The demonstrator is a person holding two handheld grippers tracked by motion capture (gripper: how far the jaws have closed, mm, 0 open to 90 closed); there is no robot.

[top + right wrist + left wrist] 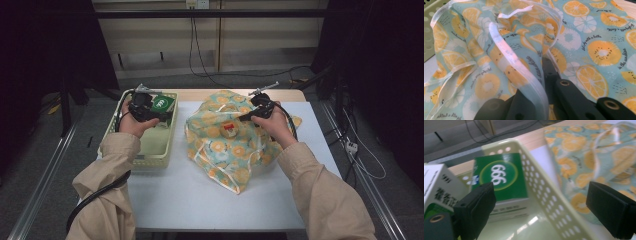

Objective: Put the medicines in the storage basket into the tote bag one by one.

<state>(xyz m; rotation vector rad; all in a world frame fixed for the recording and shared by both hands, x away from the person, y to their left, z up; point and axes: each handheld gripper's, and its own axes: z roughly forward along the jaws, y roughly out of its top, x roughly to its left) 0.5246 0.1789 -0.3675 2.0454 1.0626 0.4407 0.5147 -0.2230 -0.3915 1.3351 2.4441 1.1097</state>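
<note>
Counter [200, 200]: one, pale top, bare along the near edge; it carries the bag and the basket
Bag [227, 142]: one, printed with orange slices on pale green, clear plastic with white piping, slumped at the middle of the counter, mouth turned up and to the far side
Right gripper [248, 116]: over the far right of the bag, jaws closed tight on the bag's piped rim [524, 72], holding the mouth up
Basket [150, 160]: one, pale yellow-green with punched holes, long axis running near to far, just left of the bag
Left gripper [159, 116]: over the far half of the basket, jaws standing wide with nothing between them
Green box [500, 178]: one, flat, lying at the far end of the basket, just beyond the left gripper's jaws and a little left of their midline
White box [437, 187]: one, white with a green band, left of the green box, partly behind the left jaw
Key relation: the boxes lie just ahead of the left gripper; the bag's held mouth is to their right
Nearer hand: the left, by far; the right is taken up with the bag
Likely next move: left gripper closes on a box and carries it right to the bag
</note>
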